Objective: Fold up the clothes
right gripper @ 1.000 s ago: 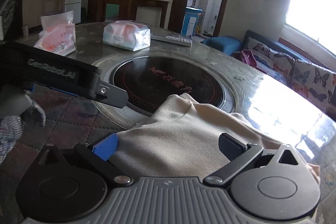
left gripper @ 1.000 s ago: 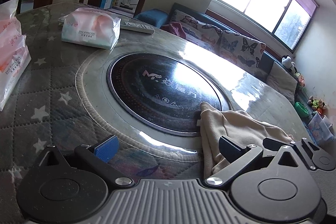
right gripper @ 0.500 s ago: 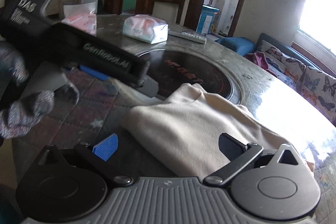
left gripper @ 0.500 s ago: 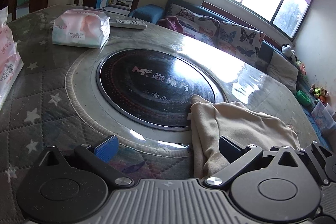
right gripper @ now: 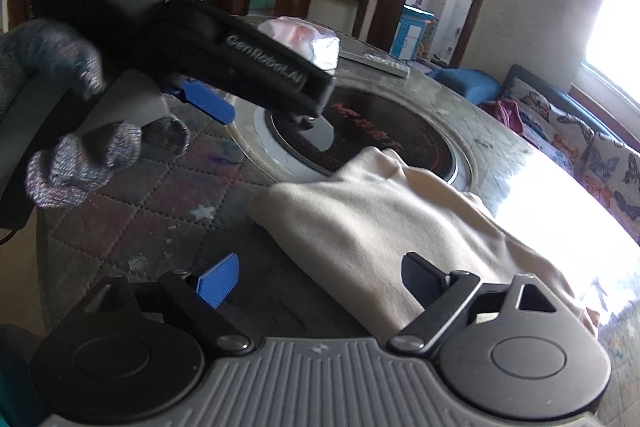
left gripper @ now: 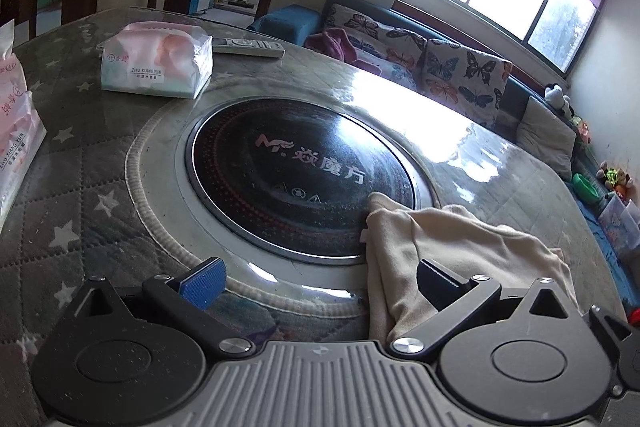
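Starting at the left, two pink tissue packs sit on the quilted, star-printed counter [left gripper: 72, 163]: one [left gripper: 16, 131] at the edge of the left wrist view, the other [left gripper: 156, 65] farther back beside a remote control [left gripper: 248, 47]. In the middle lies a round black cooktop [left gripper: 300, 175] set into the counter. The left gripper [left gripper: 320, 283] stands wide open with nothing between its pads; the beige garment [left gripper: 460, 251] lies off to its right, only its edge running beneath the right finger.

In the right wrist view, a gloved hand [right gripper: 80, 163] holds that left gripper [right gripper: 256, 103] above the counter. The beige garment [right gripper: 384, 223] is already folded into a thick pad at the near right of the counter, one corner overlapping the cooktop rim. The right gripper [right gripper: 316, 279] is nearly fully open and its jaws are closing; the garment's near edge lies between them, but the pads do not appear to press on it.

The cloth looks soft, light and limp, so it should sag and slide on the glossy counter rather than hold shape. A sensible hold is a pinch through all layers at a folded edge or corner. Its long axis seems to run from the corner on the cooktop toward the near right, diagonal in both views.
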A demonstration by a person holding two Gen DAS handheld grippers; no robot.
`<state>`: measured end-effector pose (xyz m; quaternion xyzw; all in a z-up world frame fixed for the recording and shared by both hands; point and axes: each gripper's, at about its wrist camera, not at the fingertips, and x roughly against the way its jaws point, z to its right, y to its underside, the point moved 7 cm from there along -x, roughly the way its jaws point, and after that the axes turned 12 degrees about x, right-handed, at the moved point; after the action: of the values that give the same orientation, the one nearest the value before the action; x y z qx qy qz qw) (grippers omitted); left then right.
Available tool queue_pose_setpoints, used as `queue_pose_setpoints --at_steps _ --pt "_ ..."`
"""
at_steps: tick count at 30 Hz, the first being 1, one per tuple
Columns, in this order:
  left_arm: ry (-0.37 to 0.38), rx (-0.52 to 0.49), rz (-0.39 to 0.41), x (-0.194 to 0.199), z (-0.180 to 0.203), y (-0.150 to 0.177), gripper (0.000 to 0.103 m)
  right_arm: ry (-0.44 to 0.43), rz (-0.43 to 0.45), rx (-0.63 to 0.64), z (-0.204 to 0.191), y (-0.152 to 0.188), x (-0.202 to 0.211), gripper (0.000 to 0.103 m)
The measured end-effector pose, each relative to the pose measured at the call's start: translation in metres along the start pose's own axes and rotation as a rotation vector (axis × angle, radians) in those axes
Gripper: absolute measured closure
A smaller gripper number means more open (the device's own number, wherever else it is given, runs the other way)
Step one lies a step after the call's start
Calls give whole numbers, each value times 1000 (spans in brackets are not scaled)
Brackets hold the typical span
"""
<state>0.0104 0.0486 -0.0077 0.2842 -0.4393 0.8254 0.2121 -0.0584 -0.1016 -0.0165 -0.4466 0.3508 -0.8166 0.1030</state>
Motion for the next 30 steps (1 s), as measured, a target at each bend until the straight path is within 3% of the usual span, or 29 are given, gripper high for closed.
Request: queue_pose_setpoints --at_steps 9,16,22,30 --pt "88 88 -62 -5 0 -4 0 -8 -11 133 -13 -20 -21 39" --pt "181 232 -154 -14 2 -3 0 5 -4 100 -3 -25 -24 85" --pt "254 384 -245 -28 7 0 1 -47 58 -43 19 -32 -6 93" --pt "351 542 -328 -48 14 5 20 -83 126 -122 42 -34 23 100"
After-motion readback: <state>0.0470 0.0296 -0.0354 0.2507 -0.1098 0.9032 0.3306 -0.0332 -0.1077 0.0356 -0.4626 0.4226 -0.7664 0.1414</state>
